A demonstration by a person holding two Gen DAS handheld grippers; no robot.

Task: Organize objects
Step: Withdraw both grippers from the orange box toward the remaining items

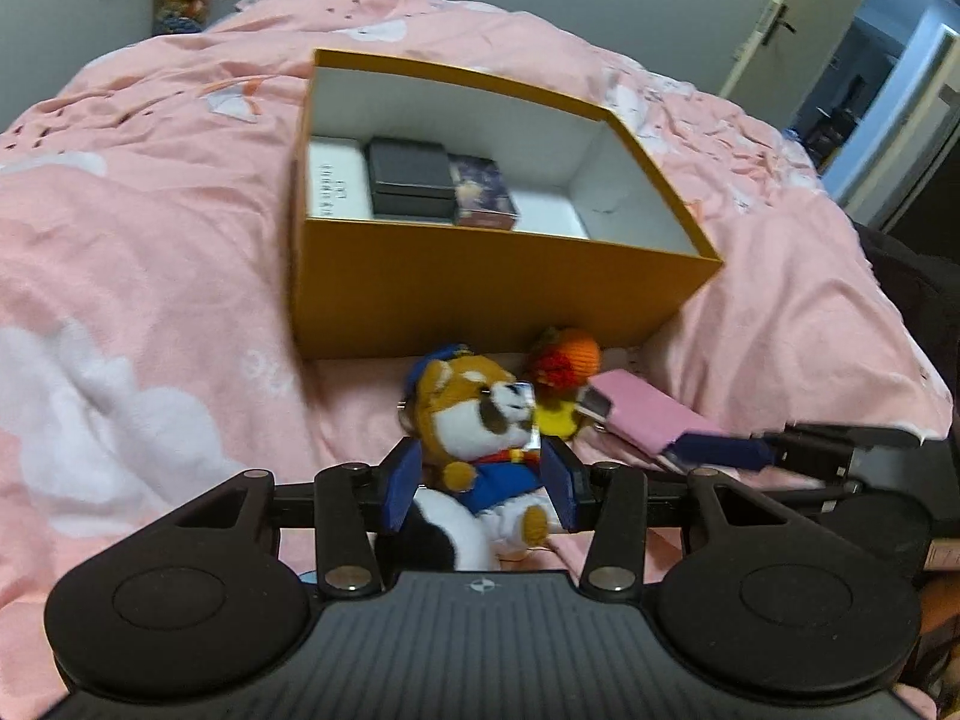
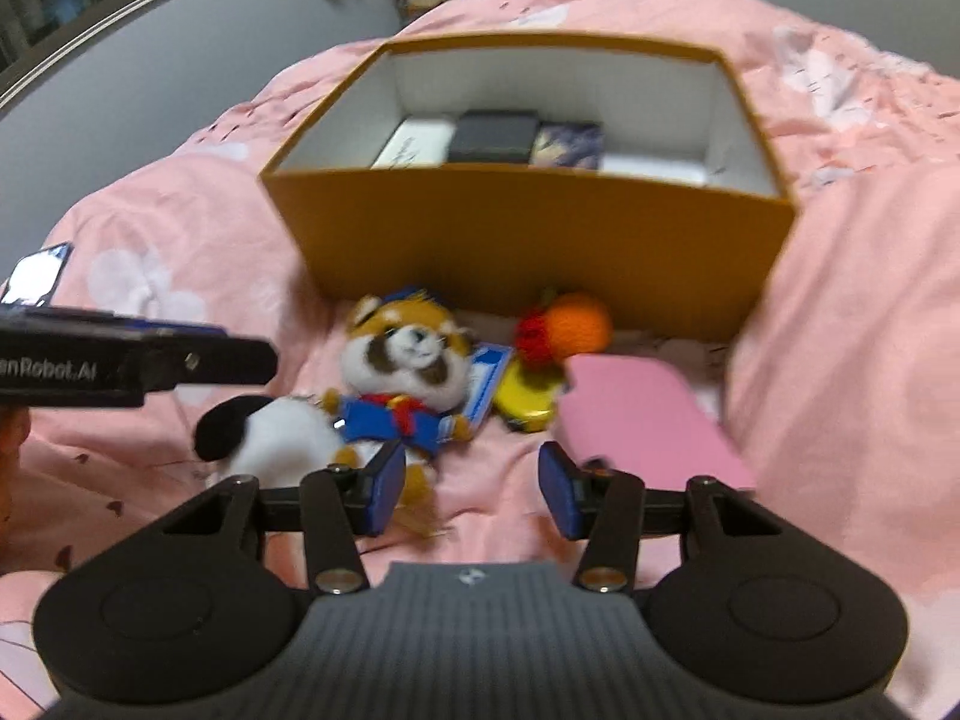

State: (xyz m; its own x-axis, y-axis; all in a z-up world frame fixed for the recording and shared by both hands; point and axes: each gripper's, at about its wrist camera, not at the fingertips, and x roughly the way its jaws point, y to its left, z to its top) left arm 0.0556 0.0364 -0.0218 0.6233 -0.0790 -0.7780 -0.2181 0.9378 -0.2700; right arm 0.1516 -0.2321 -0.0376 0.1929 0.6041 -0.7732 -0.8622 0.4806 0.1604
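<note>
straddling plush fox, left claw wide; right claw wide, empty.

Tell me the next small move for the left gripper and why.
Probably close the left gripper on the plush raccoon: its pads already flank the toy's body on the pink bedspread, apparently not yet pressing. The open orange box just behind has free space.

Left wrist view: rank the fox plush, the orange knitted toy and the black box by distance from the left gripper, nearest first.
1. Fox plush: between the jaws of the left gripper, on the pink bedding.
2. Orange knitted toy: beyond the plush, slightly right, at the foot of the yellow box.
3. Black box: farthest, inside the yellow box, toward its left.
</note>
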